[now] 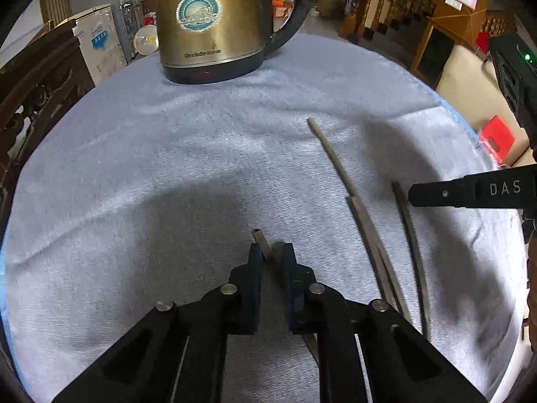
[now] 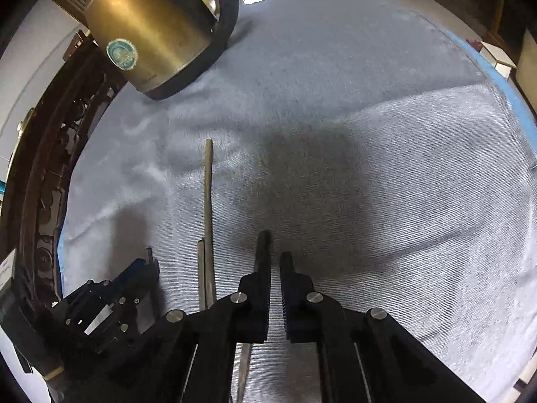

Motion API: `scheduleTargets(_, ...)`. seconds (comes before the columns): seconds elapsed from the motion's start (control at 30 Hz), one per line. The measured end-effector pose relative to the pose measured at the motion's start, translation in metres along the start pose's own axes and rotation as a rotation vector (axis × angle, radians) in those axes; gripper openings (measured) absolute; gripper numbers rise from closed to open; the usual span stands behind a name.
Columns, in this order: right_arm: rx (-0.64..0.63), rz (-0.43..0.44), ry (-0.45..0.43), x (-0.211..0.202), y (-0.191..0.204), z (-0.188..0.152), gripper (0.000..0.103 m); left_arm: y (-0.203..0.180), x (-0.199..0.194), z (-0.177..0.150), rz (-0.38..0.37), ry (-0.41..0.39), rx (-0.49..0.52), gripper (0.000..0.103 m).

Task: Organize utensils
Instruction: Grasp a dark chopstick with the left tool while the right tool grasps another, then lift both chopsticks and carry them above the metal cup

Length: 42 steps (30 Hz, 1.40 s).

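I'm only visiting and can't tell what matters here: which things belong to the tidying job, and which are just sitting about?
Part of the job:
- chopstick in the left tool
- pale chopstick
- shorter chopstick beside it
- dark chopstick
- left tool, right tool

Just there:
- kettle
- cloth

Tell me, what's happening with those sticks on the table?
A person holds a gripper in each hand over a light blue cloth. The left gripper is shut on one thin dark chopstick. The right gripper has closed at another dark chopstick. Two more chopsticks lie side by side between them. A brass-coloured metal kettle stands at the back.
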State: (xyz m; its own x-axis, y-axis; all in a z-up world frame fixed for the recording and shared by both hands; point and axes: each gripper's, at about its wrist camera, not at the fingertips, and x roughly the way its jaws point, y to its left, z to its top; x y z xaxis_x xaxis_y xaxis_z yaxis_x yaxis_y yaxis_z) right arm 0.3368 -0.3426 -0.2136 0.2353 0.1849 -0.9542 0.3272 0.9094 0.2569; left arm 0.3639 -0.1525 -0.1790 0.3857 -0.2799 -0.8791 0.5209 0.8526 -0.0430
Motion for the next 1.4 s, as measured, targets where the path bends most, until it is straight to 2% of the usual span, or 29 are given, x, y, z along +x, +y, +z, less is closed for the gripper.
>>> scheduleTargets(0.07, 0.005, -0.016, 0.010, 0.005, 0.006, 0.003, 0.012, -0.001, 0.002, 0.002, -0.003, 0.004, 0.004, 0.016)
scheduleTargets(0.13, -0.015, -0.052, -0.006, 0.007, 0.014, 0.003, 0.024, -0.002, 0.003, 0.002, -0.008, 0.005, 0.015, 0.021)
scheduleTargets(0.23, -0.036, -0.073, 0.016, 0.009, 0.023, 0.003, 0.026, -0.001, 0.004, 0.004, -0.014, 0.015, -0.001, 0.021)
scheduleTargets(0.3, -0.020, -0.013, 0.009, 0.003, 0.022, 0.004, 0.028, 0.005, 0.003, 0.004, -0.032, 0.031, -0.024, 0.021)
scheduleTargets(0.37, -0.024, -0.029, -0.021, -0.005, 0.021, 0.005, 0.031, 0.009, 0.002, 0.003, -0.021, 0.035, -0.025, 0.021)
scheduleTargets(0.5, -0.042, -0.058, 0.035, 0.012, 0.026, 0.005, 0.031, 0.008, 0.003, 0.003, 0.003, 0.050, -0.020, 0.021)
scheduleTargets(0.57, -0.083, -0.093, 0.007, 0.016, 0.038, 0.004, 0.029, 0.005, 0.004, 0.004, 0.023, 0.058, -0.011, 0.021)
scheduleTargets(0.63, -0.121, -0.143, -0.009, 0.019, 0.048, 0.002, 0.020, 0.002, 0.000, 0.001, 0.024, 0.055, -0.010, 0.021)
scheduleTargets(0.7, -0.193, -0.215, -0.028, 0.022, 0.059, 0.000, 0.010, 0.002, 0.001, 0.000, 0.014, 0.043, 0.009, 0.013)
scheduleTargets(0.73, -0.206, -0.216, -0.027, 0.021, 0.058, -0.001, 0.009, 0.002, 0.000, 0.000, 0.008, 0.039, 0.013, 0.012)
scheduleTargets(0.87, -0.143, -0.100, -0.044, 0.010, 0.035, 0.000, 0.007, 0.011, -0.005, -0.008, -0.004, 0.022, -0.008, 0.005)
scheduleTargets(0.93, -0.117, -0.039, -0.083, -0.002, 0.022, -0.003, 0.007, 0.015, -0.011, -0.013, 0.013, 0.003, -0.023, 0.005)
scheduleTargets(1.03, -0.098, 0.027, -0.172, -0.033, 0.002, -0.016, 0.007, 0.029, -0.034, -0.023, 0.009, -0.068, -0.069, 0.005)
scheduleTargets(1.23, -0.040, 0.114, -0.335, -0.093, -0.028, -0.054, 0.007, 0.062, -0.094, -0.042, 0.023, -0.200, -0.183, 0.005)
scheduleTargets(1.4, -0.019, 0.142, -0.448, -0.124, -0.033, -0.086, 0.007, 0.084, -0.142, -0.070, 0.045, -0.304, -0.288, 0.005)
